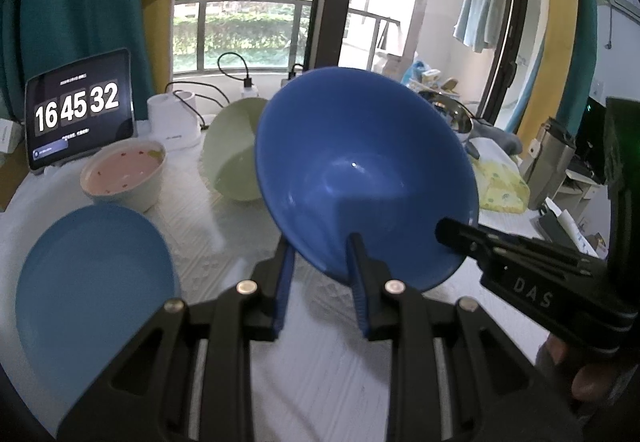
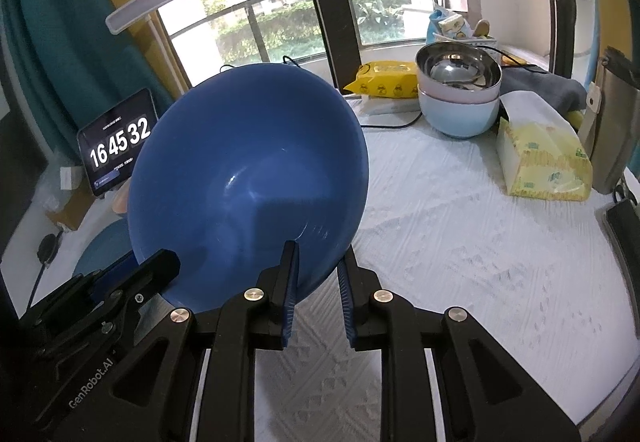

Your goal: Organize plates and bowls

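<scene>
Dark blue bowl was clamped at its rim by left gripper and right gripper.
Three bowls were already nested — green bowl, pink bowl and plate were left unsorted.

held bowl: tilted above the table, rim between both grippers' fingers
left gripper: left of right gripper
plate: on table, far left
small bowl: behind plate
tablet: behind small bowl
stacked bowls: far right, behind tissue pack
</scene>
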### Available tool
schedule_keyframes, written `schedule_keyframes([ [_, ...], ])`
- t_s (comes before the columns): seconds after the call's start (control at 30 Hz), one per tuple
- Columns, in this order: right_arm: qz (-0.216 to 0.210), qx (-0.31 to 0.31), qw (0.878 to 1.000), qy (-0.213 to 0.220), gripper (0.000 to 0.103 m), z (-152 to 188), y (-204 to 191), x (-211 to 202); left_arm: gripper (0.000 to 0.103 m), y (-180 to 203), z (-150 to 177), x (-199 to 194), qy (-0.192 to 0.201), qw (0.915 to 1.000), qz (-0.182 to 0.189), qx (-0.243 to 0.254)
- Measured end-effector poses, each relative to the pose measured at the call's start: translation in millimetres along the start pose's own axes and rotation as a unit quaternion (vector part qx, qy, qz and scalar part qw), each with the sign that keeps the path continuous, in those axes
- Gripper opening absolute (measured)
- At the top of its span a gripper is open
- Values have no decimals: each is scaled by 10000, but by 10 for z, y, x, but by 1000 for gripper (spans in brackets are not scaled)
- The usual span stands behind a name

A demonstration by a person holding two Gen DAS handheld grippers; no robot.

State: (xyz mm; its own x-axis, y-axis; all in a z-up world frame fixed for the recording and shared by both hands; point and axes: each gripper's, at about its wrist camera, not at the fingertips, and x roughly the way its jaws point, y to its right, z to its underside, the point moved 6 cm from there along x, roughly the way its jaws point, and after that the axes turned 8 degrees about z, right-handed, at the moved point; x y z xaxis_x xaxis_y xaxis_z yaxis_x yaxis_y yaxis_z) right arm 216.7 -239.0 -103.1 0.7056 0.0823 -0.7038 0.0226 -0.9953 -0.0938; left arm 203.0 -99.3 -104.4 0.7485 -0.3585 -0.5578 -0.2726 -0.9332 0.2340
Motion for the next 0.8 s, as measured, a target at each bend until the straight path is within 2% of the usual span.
schedule_keyframes([
  [0.8, -3, -14, 9985, -548, 27, 399, -192, -113, 27, -55, 317, -216, -201, 9996, 55, -177],
])
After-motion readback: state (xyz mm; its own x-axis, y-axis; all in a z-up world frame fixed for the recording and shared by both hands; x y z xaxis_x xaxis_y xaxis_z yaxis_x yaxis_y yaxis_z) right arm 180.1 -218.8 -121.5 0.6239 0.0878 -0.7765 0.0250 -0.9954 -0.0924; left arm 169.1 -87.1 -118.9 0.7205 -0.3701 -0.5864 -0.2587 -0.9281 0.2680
